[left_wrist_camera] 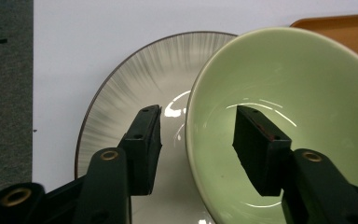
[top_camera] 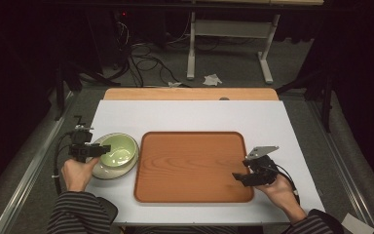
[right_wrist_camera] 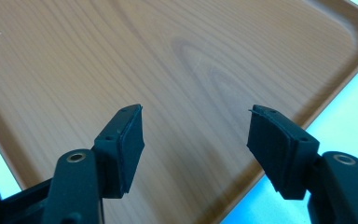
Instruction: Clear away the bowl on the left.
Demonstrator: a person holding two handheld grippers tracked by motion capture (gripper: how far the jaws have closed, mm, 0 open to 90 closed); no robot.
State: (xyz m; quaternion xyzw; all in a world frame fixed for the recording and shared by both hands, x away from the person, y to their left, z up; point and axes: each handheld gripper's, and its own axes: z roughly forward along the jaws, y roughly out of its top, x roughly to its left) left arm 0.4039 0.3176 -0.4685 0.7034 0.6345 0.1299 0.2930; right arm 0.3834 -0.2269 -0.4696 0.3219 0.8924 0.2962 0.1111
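- A pale green bowl (top_camera: 118,151) is sitting on a grey streaked plate (top_camera: 108,170) at the left side of the white table (top_camera: 190,117), just beside the left edge of the wooden tray (top_camera: 193,165); in the left gripper view the bowl (left_wrist_camera: 307,107) is lying toward the tray side of the plate (left_wrist_camera: 140,79), covering much of it.
- The left gripper (top_camera: 95,151) is reaching over the near-left rim of the bowl with its jaws parted; in the left gripper view the left gripper (left_wrist_camera: 198,149) is straddling the bowl's rim, one jaw standing over the plate outside the bowl and the other inside the bowl; whether either pad is touching the rim cannot be told.
- The person's left hand (top_camera: 78,173) is holding that gripper from the near side; a striped sleeve (top_camera: 80,214) is coming in at the bottom edge.
- The right gripper (top_camera: 243,178) is hovering at the tray's near-right corner, held by the right hand (top_camera: 280,192); in the right gripper view the right gripper (right_wrist_camera: 196,135) is showing its jaws wide apart with nothing between them, over the bare wood of the tray (right_wrist_camera: 168,60).
- A strip of bare wooden tabletop (top_camera: 190,94) is showing along the far edge of the white surface.
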